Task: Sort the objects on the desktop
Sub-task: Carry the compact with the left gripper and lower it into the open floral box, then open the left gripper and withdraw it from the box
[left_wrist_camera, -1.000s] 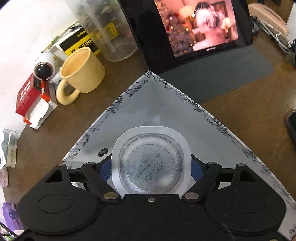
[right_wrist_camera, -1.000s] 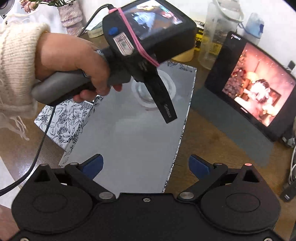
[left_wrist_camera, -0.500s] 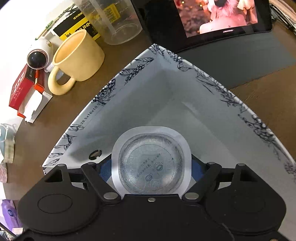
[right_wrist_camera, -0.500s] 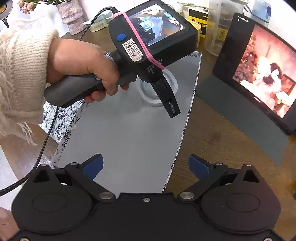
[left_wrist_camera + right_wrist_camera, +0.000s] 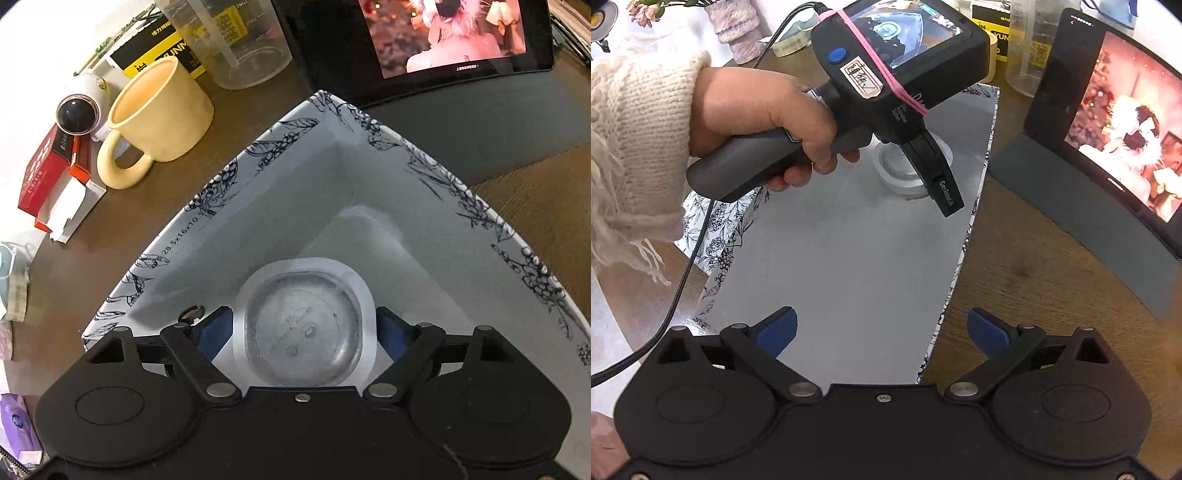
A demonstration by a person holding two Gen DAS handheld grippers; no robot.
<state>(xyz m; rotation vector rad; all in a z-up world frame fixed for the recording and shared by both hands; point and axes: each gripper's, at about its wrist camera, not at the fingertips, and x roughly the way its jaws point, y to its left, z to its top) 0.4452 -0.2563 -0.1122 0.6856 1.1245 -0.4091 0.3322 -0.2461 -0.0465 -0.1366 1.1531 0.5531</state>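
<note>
Blue-padded left claw is clamped on a clear plastic cup with a white sealed rim, one pad on each side. Cup hangs low inside the floral storage box, over its grey floor near the far corner; contact with the floor cannot be told. Right claw hovers spread wide and empty over the near end of the same box. Hand in a knitted sleeve drives the left tool.

Step in hand, as judged: depositing the cup into the box. Next move calls for lowering until seated, then releasing and lifting clear.

Beyond the box on the wooden counter: yellow mug far left, tablet far right.
</note>
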